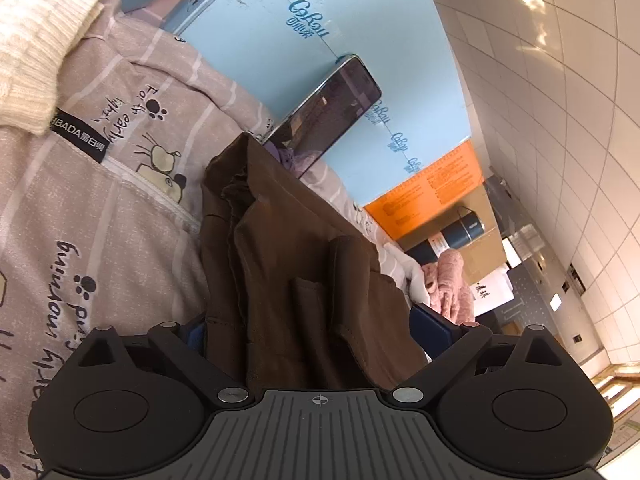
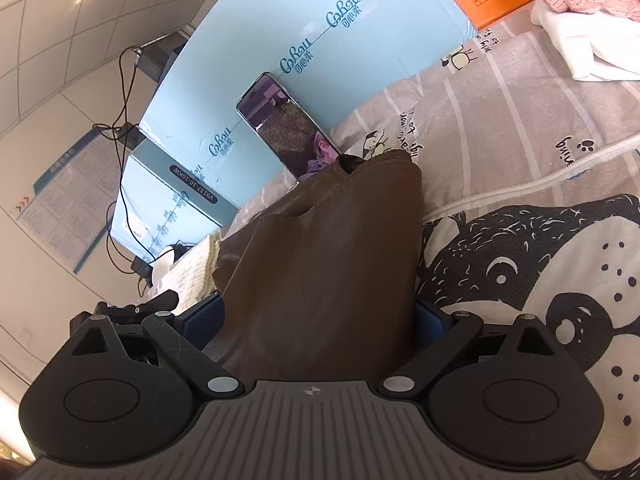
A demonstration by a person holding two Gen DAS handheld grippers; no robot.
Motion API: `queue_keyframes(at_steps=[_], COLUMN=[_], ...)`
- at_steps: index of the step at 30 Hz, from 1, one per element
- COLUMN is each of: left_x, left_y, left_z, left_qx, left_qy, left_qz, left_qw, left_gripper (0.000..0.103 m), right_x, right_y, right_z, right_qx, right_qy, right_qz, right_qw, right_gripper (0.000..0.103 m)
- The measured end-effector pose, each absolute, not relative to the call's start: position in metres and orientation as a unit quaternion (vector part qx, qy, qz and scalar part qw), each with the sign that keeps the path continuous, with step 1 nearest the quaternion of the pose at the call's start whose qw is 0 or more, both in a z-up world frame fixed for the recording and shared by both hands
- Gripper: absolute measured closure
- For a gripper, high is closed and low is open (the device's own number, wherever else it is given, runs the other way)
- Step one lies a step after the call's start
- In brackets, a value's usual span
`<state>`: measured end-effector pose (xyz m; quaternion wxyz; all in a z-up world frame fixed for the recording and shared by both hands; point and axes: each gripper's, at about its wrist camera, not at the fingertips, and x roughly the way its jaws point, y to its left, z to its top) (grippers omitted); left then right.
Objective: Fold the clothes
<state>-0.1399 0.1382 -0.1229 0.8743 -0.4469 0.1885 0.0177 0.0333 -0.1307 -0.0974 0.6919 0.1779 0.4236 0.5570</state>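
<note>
A brown garment [image 1: 288,248] lies bunched on the printed bed cover [image 1: 80,200] and fills the space between the blue pads of my left gripper [image 1: 316,320], whose jaws stand wide apart around it. In the right wrist view the same brown garment [image 2: 328,248] runs up between the pads of my right gripper [image 2: 320,316], also spread wide with cloth between them. The fingertips are hidden by the cloth, so I cannot tell whether either grips it.
A phone [image 1: 332,104] leans on a light blue carton [image 1: 260,20], also in the right wrist view [image 2: 288,128]. A cream knit [image 1: 36,40], a pink knit [image 1: 452,284], a white cloth [image 2: 592,40] and an orange box [image 1: 432,188] lie around. Cables [image 2: 124,120] hang at the left.
</note>
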Motion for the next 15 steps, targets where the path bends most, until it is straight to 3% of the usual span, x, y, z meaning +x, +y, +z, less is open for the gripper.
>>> queue_keyframes(at_steps=[9, 11, 12, 14, 15], left_x=[-0.129, -0.129, -0.129, -0.130, -0.131], left_y=[0.106, 0.106, 0.106, 0.108, 0.109], left_z=[-0.119, -0.119, -0.119, -0.120, -0.121], left_qx=[-0.387, -0.387, -0.386, -0.385, -0.383], left_qy=[0.205, 0.201, 0.200, 0.201, 0.202], left_qz=[-0.034, -0.024, -0.019, -0.005, -0.002], left_qw=[0.898, 0.900, 0.900, 0.901, 0.901], left_gripper=[0.007, 0.017, 0.021, 0.039, 0.043], right_x=[0.022, 0.020, 0.020, 0.019, 0.019], right_y=[-0.121, -0.122, -0.122, -0.123, -0.123], right_z=[-0.097, -0.097, -0.097, -0.098, -0.099], right_qx=[0.153, 0.158, 0.161, 0.164, 0.166], right_qy=[0.414, 0.412, 0.412, 0.415, 0.418], right_qz=[0.576, 0.576, 0.575, 0.571, 0.570], right_qw=[0.688, 0.688, 0.689, 0.689, 0.688], right_gripper=[0.007, 0.010, 0.016, 0.031, 0.042])
